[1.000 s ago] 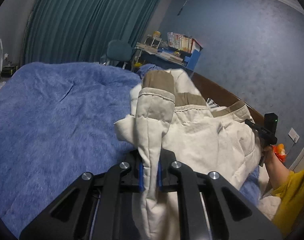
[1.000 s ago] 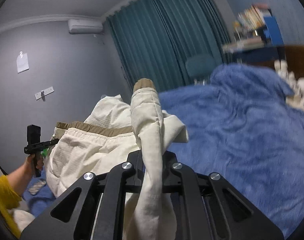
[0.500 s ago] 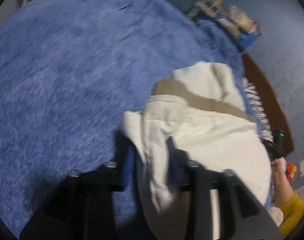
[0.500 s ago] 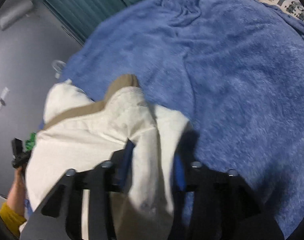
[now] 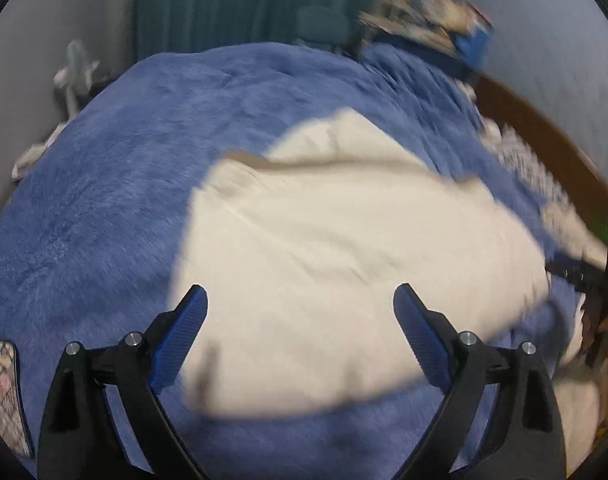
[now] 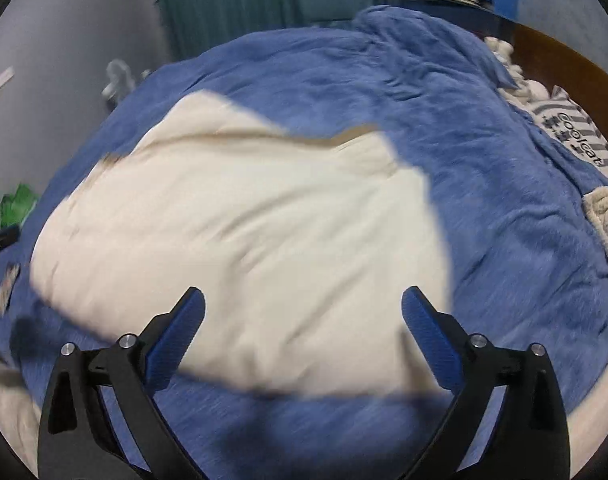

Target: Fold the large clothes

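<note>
A large cream garment [image 5: 336, 248] with a tan band along its far edge lies spread on the blue blanket [image 5: 124, 184], blurred by motion. My left gripper [image 5: 300, 300] hovers over its near edge, jaws opening wide, blue pads apart with no cloth pinched between them. In the right wrist view the same cream garment [image 6: 244, 216] lies on the blanket [image 6: 484, 184]. My right gripper [image 6: 304, 300] is above its near edge, jaws also opening, pads clear of the cloth. The right gripper's black body [image 5: 592, 276] shows at the left wrist view's right edge.
A wooden headboard [image 6: 564, 60] curves along the right, with striped and knitted bedding [image 6: 576, 128] below it. Teal curtains [image 5: 224, 4], a chair [image 6: 328, 0] and a cluttered desk [image 5: 432, 12] stand beyond the bed. A phone [image 5: 4, 392] lies near left. A green thing [image 6: 18, 204] sits off the bed's left side.
Both grippers let go of the cream garment's folds and opened wide. The garment dropped flat onto the blanket. Both views tipped downward toward the bed.
</note>
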Demonstrator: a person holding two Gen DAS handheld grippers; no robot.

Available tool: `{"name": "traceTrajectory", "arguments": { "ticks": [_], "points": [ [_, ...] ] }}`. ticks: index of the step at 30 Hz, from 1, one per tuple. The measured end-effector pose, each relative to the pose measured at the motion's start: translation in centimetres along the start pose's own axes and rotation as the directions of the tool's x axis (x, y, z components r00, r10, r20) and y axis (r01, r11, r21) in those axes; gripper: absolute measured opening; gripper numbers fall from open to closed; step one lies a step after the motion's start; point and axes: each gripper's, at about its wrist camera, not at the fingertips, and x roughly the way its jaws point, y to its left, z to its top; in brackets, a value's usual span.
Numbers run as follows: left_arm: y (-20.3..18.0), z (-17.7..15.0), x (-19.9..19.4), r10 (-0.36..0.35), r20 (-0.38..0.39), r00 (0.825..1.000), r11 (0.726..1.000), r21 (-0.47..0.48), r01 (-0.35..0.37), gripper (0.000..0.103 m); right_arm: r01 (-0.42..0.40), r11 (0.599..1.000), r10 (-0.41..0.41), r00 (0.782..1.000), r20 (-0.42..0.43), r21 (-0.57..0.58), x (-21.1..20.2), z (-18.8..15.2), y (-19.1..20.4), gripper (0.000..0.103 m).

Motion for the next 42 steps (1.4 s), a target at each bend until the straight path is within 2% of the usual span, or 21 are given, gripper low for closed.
{"name": "traceTrajectory", "arguments": {
  "ticks": [3, 5, 8, 11, 13, 16, 18, 20, 26, 31, 36, 42],
  "points": [
    [-4.3, -1.9, 1.8, -0.061, -0.061, 0.996, 0.996, 0.056, 0.065, 0.095, 0.001, 0.999, -0.001, 1.0, -0.013, -0.04, 0.8, -1.8, 3.5, 0.096],
    [-6.5, -2.3, 4.0, -0.026, -0.081, 0.996, 0.993, 0.116, 0.035, 0.095, 0.021, 0.996, -0.026, 0.998, -0.056, -0.083, 2.8, -2.1, 5.8, 0.096],
    [-8.0, -1.6, 8.7, 0.088, -0.123, 0.989, 0.978, 0.198, -0.062, 0.097, 0.055, 0.993, -0.064, 0.995, -0.078, -0.105, 5.8, -1.0, 6.6, 0.097],
    [-7.3, 0.8, 11.0, 0.079, -0.127, 0.989, 0.985, 0.165, -0.057, 0.097, 0.046, 0.997, -0.052, 0.995, -0.09, -0.07, 7.8, 1.4, 6.2, 0.098],
    [-6.5, 3.1, 12.2, 0.065, -0.141, 0.988, 0.994, 0.096, -0.052, 0.097, 0.034, 0.999, -0.037, 0.995, -0.09, -0.041, 8.9, 3.3, 5.9, 0.098],
    [-4.9, 5.9, 12.9, 0.087, -0.108, 0.99, 0.996, 0.016, -0.086, 0.096, 0.014, 1.0, -0.014, 0.998, -0.067, -0.009, 9.7, 5.8, 5.6, 0.097],
    [-3.8, 7.8, 15.1, 0.112, -0.145, 0.983, 0.994, 0.002, -0.113, 0.096, 0.027, 1.0, -0.027, 0.996, -0.086, -0.008, 11.6, 7.2, 5.4, 0.097],
    [-2.9, 8.9, 17.2, 0.107, -0.182, 0.977, 0.994, -0.017, -0.112, 0.097, 0.029, 0.999, -0.027, 0.995, -0.1, 0.015, 13.7, 8.7, 4.8, 0.097],
    [-2.0, 10.6, 20.2, 0.115, -0.186, 0.976, 0.993, 0.01, -0.115, 0.097, 0.043, 0.999, -0.039, 0.993, -0.112, 0.031, 17.2, 11.5, 3.5, 0.097],
    [-0.7, 12.5, 22.0, 0.097, -0.157, 0.983, 0.993, -0.058, -0.107, 0.097, 0.074, 0.993, -0.067, 0.995, -0.07, 0.093, 18.4, 12.6, 2.4, 0.097],
    [-1.3, 11.3, 23.6, 0.134, -0.162, 0.978, 0.99, -0.015, -0.138, 0.097, 0.077, 0.993, -0.067, 0.992, -0.104, 0.092, 20.0, 11.9, 2.4, 0.098],
    [-1.1, 10.8, 24.0, 0.128, -0.18, 0.975, 0.991, -0.013, -0.132, 0.097, 0.07, 0.993, -0.059, 0.991, -0.12, 0.092, 20.6, 11.4, 2.4, 0.098]
  ]
}}
